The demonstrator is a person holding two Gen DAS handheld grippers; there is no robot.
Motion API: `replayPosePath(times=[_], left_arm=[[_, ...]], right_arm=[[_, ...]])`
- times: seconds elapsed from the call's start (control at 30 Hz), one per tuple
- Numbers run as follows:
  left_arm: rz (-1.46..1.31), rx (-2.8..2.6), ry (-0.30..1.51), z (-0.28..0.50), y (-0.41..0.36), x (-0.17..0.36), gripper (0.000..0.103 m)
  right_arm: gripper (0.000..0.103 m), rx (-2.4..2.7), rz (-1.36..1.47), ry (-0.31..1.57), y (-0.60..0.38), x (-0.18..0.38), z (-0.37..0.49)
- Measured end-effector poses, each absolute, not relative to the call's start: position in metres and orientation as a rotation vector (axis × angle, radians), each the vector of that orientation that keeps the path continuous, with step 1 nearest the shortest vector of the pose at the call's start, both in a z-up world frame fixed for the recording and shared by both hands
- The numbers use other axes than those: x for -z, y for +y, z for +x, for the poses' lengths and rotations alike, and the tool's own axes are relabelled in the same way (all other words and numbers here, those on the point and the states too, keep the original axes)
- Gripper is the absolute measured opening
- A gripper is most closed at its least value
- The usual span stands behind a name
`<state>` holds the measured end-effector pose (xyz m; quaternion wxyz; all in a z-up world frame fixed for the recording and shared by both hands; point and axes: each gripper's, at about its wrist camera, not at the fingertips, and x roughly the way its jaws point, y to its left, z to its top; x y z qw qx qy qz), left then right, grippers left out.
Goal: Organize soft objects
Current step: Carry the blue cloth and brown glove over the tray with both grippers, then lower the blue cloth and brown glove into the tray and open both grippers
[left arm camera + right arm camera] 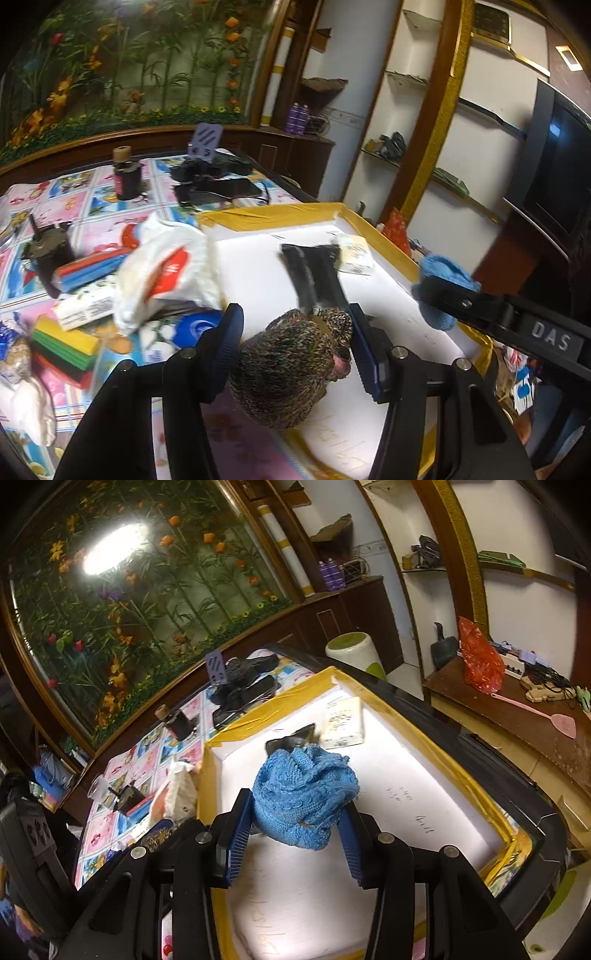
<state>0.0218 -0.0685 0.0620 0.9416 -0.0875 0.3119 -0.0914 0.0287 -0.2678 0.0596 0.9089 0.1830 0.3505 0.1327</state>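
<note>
A: Left claw (295, 350) status?

B: Closed onto the brown knit bundle (291, 373), pads pressing it on both sides. Bundle sits over the near left edge of the white tray (258, 280); can't tell if it touches the tray floor.

A: Right?

B: Right claw (295, 812) is clamped on the blue knit bundle (304, 797), held above the middle of the tray. In the left view that blue bundle shows at the tray's right rim, well apart from the brown one.

A: What's already in the tray?

B: A black flat item (314, 273) lying mid-tray, blurred, can't identify it. Just behind it, a small cream box (343, 722) near the far corner. Rim is wrapped in yellow tape (273, 216).

A: Clutter around?

B: Left of the tray on the counter (92, 199): a white plastic bag (166, 269) leaning against the tray's left rim, a stack of coloured sponges (66, 350), a red-and-blue sponge block (88, 266), a white carton (85, 308). Farther back, a dark cylinder (127, 179) and a pile of black gear (210, 177) behind the far rim.

A: Anything blocking?

B: The black item lies straight ahead of both claws.
</note>
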Motion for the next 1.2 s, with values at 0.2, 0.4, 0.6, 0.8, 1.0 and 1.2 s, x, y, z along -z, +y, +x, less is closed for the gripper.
replayPosePath(times=[0.2, 0.4, 0.6, 0.8, 1.0, 1.2], left_arm=[[-0.126, 0.259, 0.664, 0.022, -0.102, -0.056, 0.055], [-0.101, 0.289, 0.701, 0.025, -0.116, -0.048, 0.055], [-0.099, 0.297, 0.728, 0.026, -0.121, -0.043, 0.055], [-0.108, 0.301, 0.747, 0.028, -0.120, -0.040, 0.055], [-0.123, 0.303, 0.763, 0.032, -0.119, -0.038, 0.055], [-0.118, 0.304, 0.764, 0.032, -0.119, -0.037, 0.055]], right_arm=[[0.049, -0.206, 0.385, 0.753, -0.289, -0.050, 0.040], [0.049, -0.164, 0.375, 0.786, -0.297, -0.042, 0.049], [0.049, -0.143, 0.356, 0.822, -0.297, -0.031, 0.053], [0.049, -0.121, 0.350, 0.847, -0.299, -0.021, 0.057], [0.049, -0.108, 0.325, 0.867, -0.294, -0.015, 0.062], [0.049, -0.094, 0.305, 0.887, -0.291, -0.009, 0.070]])
